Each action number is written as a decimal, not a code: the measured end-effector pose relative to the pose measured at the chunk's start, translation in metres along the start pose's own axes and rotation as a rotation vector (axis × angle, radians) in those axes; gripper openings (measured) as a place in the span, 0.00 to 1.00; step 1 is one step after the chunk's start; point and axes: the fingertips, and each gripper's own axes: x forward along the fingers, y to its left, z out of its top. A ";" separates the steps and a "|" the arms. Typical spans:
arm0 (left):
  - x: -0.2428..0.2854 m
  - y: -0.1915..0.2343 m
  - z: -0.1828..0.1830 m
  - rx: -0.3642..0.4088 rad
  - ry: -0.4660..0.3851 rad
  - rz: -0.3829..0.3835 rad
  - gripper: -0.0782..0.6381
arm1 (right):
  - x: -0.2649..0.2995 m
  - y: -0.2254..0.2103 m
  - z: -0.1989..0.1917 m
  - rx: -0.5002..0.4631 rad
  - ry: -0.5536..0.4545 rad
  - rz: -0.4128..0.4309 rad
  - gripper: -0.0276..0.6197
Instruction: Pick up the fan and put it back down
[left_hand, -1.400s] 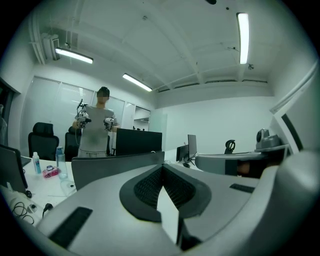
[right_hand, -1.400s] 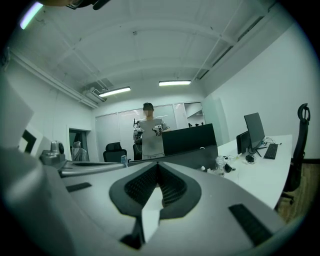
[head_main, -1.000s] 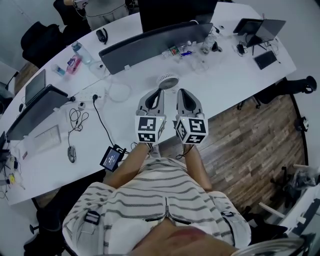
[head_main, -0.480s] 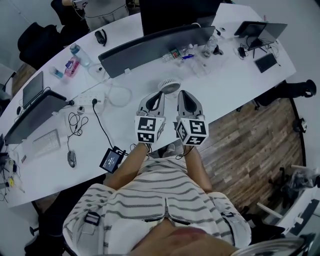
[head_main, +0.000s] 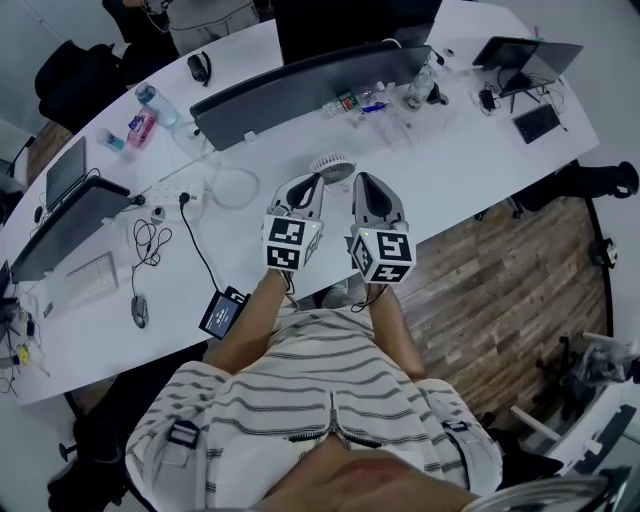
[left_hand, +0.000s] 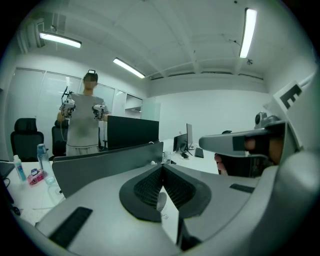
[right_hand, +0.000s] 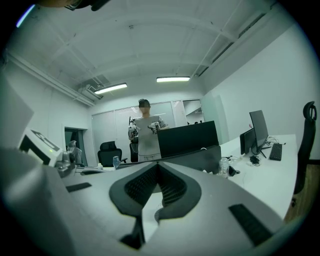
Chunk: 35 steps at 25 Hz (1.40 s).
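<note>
Though partly behind left claw (head_main: 317, 180), fan (head_main: 336, 162).

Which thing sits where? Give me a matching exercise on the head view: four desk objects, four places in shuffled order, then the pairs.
Things
1. small white round fan
2. grey oval computer mouse
3. flat black rectangular tablet
4. small black device with a lit blue screen

Places
A. far right part of the white curved table
B. table's near edge, beside the person's left forearm
C. just ahead of the left gripper and right gripper
D. next to the white keyboard

Pairs: 1-C, 2-D, 3-A, 4-B
</note>
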 end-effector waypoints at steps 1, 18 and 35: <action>0.002 0.003 -0.002 0.000 0.006 0.004 0.12 | -0.001 -0.002 0.000 0.001 -0.002 0.001 0.06; 0.046 0.016 -0.032 0.129 0.142 -0.059 0.12 | 0.004 -0.012 0.005 0.015 -0.013 0.025 0.06; 0.108 0.040 -0.120 0.416 0.428 -0.309 0.39 | 0.010 -0.016 0.012 0.009 -0.019 0.044 0.06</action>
